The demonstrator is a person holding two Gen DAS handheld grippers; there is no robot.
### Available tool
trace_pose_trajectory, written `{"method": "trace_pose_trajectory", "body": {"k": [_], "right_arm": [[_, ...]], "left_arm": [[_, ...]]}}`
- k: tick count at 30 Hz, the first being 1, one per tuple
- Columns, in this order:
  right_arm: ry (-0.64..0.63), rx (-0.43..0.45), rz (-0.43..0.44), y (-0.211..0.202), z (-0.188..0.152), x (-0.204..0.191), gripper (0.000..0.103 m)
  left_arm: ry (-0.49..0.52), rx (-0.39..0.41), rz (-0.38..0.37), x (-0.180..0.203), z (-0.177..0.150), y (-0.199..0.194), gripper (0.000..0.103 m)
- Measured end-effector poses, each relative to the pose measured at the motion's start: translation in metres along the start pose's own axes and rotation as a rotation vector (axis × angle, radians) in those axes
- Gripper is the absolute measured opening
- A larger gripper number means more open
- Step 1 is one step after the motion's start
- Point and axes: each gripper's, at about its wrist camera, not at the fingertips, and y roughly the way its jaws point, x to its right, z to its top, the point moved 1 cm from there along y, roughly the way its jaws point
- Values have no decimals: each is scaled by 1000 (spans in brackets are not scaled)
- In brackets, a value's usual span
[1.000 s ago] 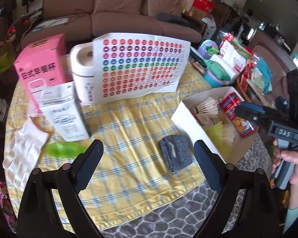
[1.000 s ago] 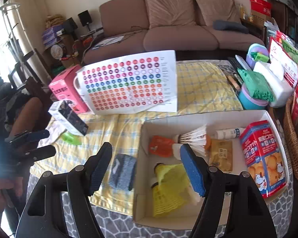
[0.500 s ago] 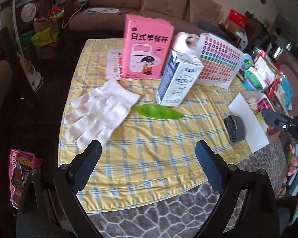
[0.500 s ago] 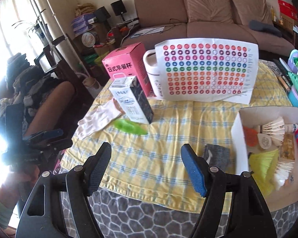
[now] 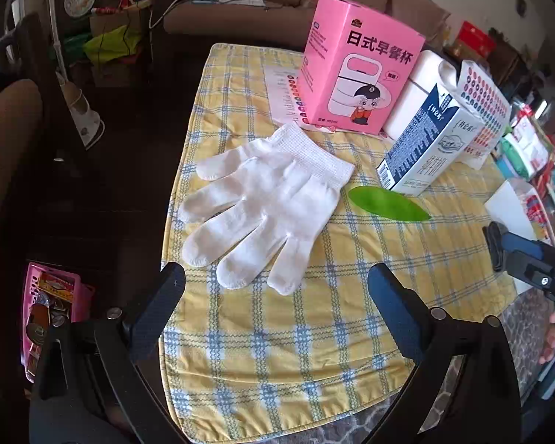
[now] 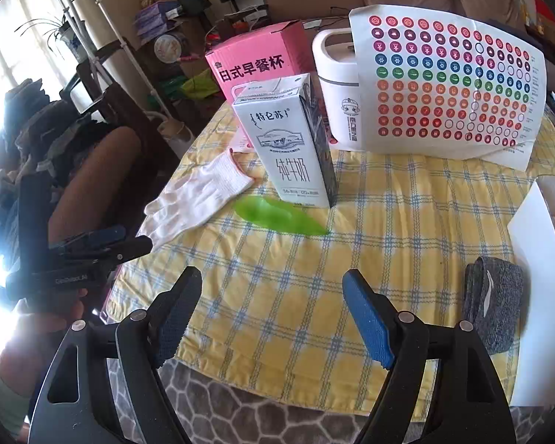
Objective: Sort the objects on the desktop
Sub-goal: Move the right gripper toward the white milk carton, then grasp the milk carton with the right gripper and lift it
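A white knit glove (image 5: 262,203) lies flat on the yellow checked cloth (image 5: 314,333), just beyond my open, empty left gripper (image 5: 275,296). A green leaf-shaped piece (image 5: 388,203) lies right of the glove, in front of a blue and white milk carton (image 5: 429,148). In the right wrist view the glove (image 6: 199,196), the leaf (image 6: 277,216) and the carton (image 6: 288,140) sit ahead. My right gripper (image 6: 270,314) is open and empty above the cloth's near edge. A grey folded sock (image 6: 494,310) lies to its right beside the white box (image 6: 536,270).
A pink box (image 5: 359,70) and a white canister (image 6: 338,88) stand behind the carton, with a coloured sticker sheet (image 6: 447,81) leaning on the canister. A pink basket (image 5: 48,307) sits on the floor at left. Chairs stand left of the table.
My left gripper has swung left from the sock and box and come close to the glove. My right gripper has panned left too, so the box has slid to the right edge.
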Motion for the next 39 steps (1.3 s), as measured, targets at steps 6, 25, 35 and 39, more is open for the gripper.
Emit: {"method": "trace_pose_trajectory", "body": {"k": [6, 25, 35, 39], "right_arm": [[-15, -1, -44, 34, 8, 11, 77], [9, 221, -92, 32, 90, -3, 84], [0, 192, -121, 31, 105, 3, 57], [7, 179, -90, 18, 103, 10, 57]], "left_arm": [[25, 3, -60, 13, 10, 7, 96], [41, 16, -99, 39, 20, 12, 96], [98, 48, -134, 54, 20, 8, 96], [145, 98, -158, 67, 21, -1, 96]]}}
